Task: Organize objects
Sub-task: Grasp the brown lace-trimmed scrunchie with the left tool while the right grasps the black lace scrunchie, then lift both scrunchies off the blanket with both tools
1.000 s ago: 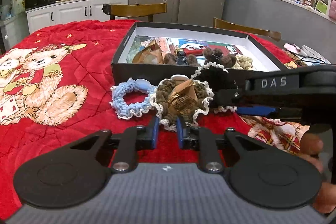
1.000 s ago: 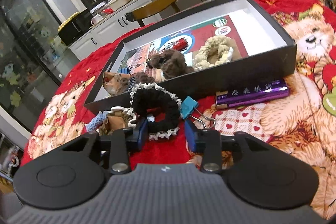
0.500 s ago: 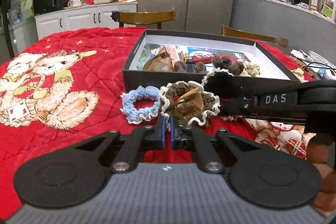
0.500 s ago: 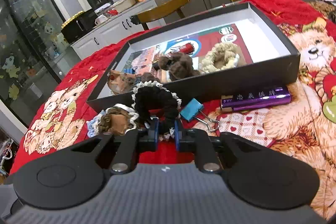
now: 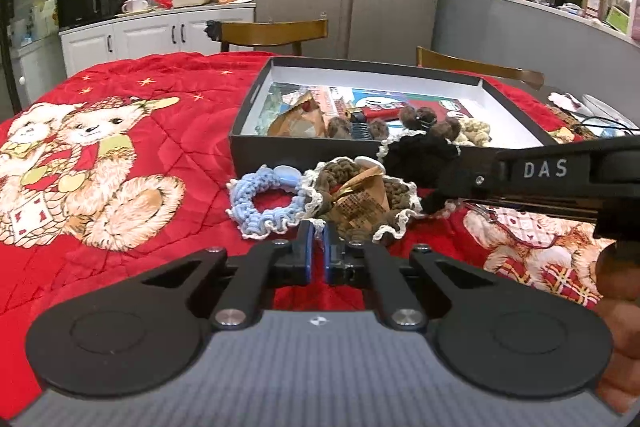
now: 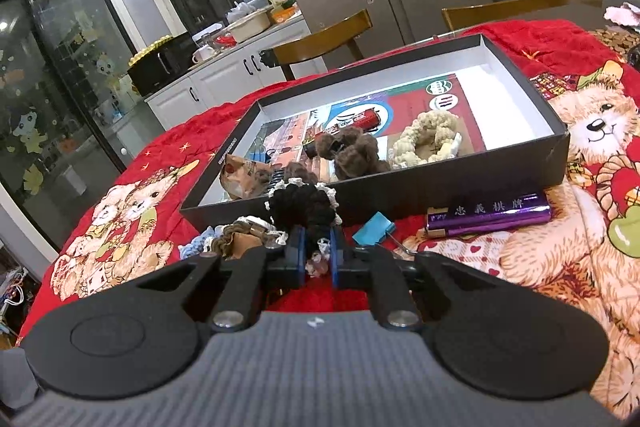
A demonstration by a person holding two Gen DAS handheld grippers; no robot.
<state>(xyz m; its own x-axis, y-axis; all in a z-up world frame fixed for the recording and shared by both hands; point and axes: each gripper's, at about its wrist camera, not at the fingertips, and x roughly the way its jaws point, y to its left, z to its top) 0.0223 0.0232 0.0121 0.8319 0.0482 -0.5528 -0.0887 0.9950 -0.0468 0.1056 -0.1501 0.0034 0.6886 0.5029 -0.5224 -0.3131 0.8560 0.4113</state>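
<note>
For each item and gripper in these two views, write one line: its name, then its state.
Left gripper: shut on the brown scrunchie's lace edge.
Right gripper: shut on the black scrunchie.
Blue scrunchie: lying loose on the quilt.
Box: open, no lid, partly filled.
Blue clip: lying beside the box.
Purple pack: lying flat, closed.
</note>
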